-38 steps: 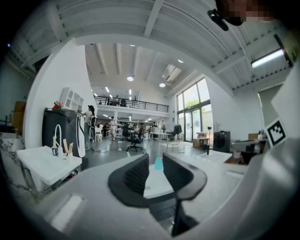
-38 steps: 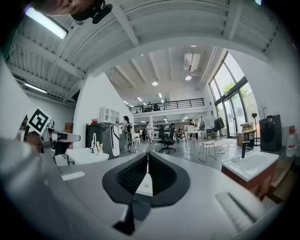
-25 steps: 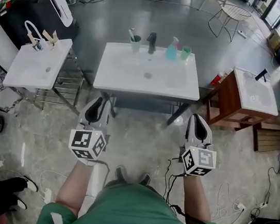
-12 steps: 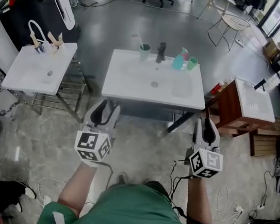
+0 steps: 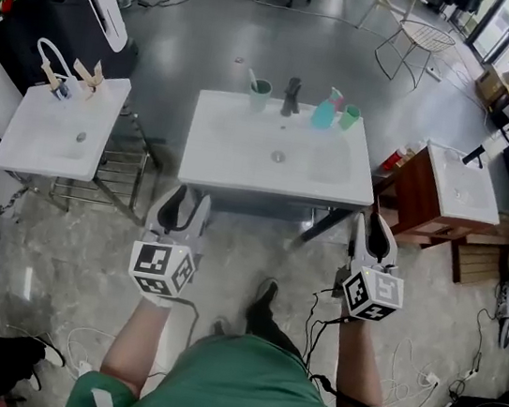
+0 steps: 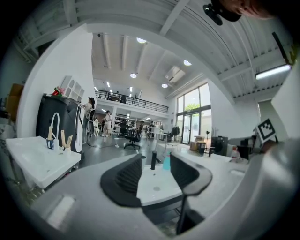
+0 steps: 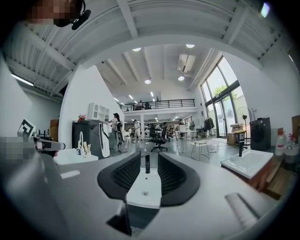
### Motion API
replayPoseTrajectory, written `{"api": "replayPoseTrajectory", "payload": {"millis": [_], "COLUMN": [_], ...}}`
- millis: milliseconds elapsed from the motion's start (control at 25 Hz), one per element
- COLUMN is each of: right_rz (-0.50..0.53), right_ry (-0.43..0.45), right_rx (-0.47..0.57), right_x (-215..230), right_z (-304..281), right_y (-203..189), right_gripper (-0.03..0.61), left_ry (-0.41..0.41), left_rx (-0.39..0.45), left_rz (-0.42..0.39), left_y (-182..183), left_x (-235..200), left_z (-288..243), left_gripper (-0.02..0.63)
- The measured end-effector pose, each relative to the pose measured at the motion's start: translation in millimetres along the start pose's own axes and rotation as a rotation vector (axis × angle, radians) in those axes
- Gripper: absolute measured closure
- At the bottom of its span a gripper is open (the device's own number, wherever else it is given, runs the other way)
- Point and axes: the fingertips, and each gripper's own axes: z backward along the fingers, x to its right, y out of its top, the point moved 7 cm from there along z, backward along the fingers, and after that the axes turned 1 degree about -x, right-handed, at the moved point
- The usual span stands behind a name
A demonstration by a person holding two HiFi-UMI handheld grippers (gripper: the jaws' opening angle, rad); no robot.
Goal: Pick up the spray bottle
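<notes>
Standing person: wore a green top (image 5: 235,394), one shoe (image 5: 262,301) on the floor on the near side of the white washbasin (image 5: 234,152), both arms held out toward it.
Left gripper (image 5: 186,199): lay level, just short of the washbasin's near edge, toward its left end. Its jaws had just come apart and stood spread with nothing between the pads. Its own view (image 6: 156,165) looked through the gap along the basin top.
Right gripper (image 5: 376,224): lay level, just short of the washbasin's near right corner. Its jaws had just opened too, parted less widely, with nothing pinched (image 7: 149,161).
Spray bottle (image 5: 324,112): turquoise, stood upright on the washbasin's far rim, untouched and well apart from both grippers. In the left gripper view it showed (image 6: 167,161) in the gap, close by the right jaw.
Faucet (image 5: 292,96): black, stood at the middle of the washbasin's far rim, just left of the spray bottle.
Green cup (image 5: 349,117): stood just right of the spray bottle on that rim.
Toothbrush cup (image 5: 261,92): stood left of the faucet on that rim.
Side basin (image 5: 56,135): white, stood apart to the washbasin's left.
Wooden cabinet (image 5: 418,189): stood to the washbasin's right.
Wire chair (image 5: 421,38): stood on the grey floor well beyond the washbasin.
</notes>
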Motion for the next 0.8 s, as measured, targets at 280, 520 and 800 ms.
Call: {"api": "replayPoseTrajectory", "payload": {"millis": [280, 520, 800], "right_rz": [-0.031, -0.04, -0.058], "right_ry": [0.053, 0.102, 0.157], "right_rx": [-0.006, -0.024, -0.056], "right_x": [41, 89, 136], "right_z": [-82, -150, -209], "right_y": [-2, 7, 4], "right_gripper": [0.48, 0.48, 0.48], "left_ry": [0.043, 0.083, 0.11], "left_rx": [-0.025, -0.034, -0.057], "left_rz": [-0.019, -0.022, -0.033], "left_y": [5, 18, 19], "left_x": [5, 21, 45], "left_z": [-69, -139, -201], "left_gripper": [0.425, 0.43, 0.433]}}
